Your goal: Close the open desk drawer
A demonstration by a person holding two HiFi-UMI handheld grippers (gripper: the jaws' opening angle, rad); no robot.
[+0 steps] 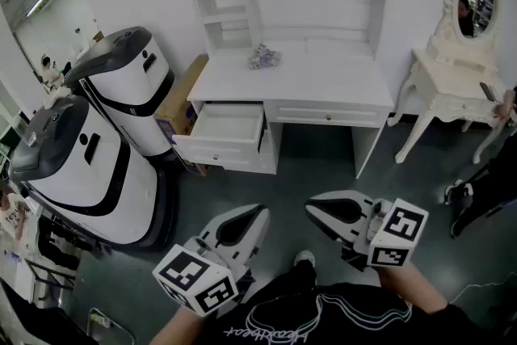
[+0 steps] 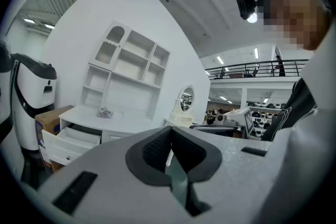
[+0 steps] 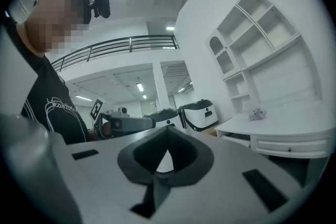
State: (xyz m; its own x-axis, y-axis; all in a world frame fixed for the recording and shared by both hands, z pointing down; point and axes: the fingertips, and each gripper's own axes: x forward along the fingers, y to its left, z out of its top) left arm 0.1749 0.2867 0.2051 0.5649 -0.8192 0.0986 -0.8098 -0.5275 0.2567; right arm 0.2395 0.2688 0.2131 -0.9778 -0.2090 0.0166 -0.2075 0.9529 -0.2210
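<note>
Jaws closed on nothing, left gripper (image 1: 260, 212) and right gripper (image 1: 312, 208) hover side by side, facing the drawer (image 1: 226, 125).

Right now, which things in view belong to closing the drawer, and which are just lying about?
Belongs to the job: open drawer of the white desk; left gripper and right gripper, both shut and empty, away from the desk.

Just lying about: crumpled thing on the desktop; cardboard box; two white machines; dressing table.
</note>
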